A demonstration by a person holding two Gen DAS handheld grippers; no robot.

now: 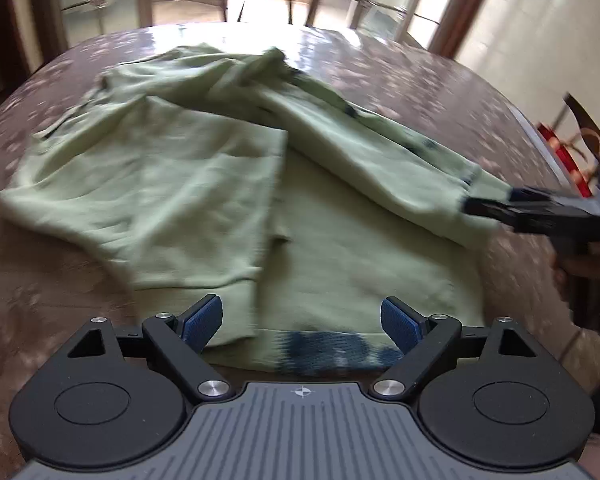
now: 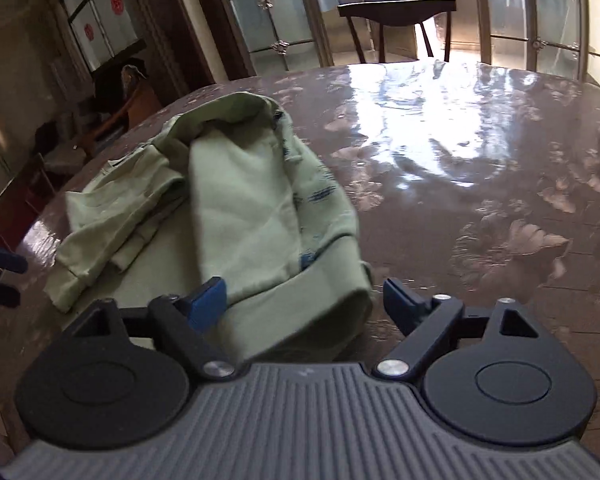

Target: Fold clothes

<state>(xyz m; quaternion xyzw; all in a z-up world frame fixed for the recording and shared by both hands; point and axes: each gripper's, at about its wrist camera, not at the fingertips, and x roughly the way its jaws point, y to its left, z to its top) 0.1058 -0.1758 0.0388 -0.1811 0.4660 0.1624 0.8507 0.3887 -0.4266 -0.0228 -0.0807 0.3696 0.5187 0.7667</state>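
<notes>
Green sweatshirt (image 1: 188, 184) on floral table (image 1: 400, 76), left claw (image 1: 302, 322) spread above hem

No readable text or numbers anywhere. Red round signs on window panes (image 2: 102, 20), characters too small to read.

Pale green sweatshirt (image 1: 204, 184), soft knit, ribbed hem and cuffs, dark blue tie-dye blotches along the hem and 1 sleeve. Spread on the brown floral table (image 1: 400, 80), partly folded: 1 side panel turned over the body, its ribbed edge toward the near table edge; 1 long sleeve (image 1: 364, 148) laid diagonally across the body from the far collar end toward the near right table edge. Collar end bunched and rumpled farthest in on the table. Surface creased, not flat.
</notes>
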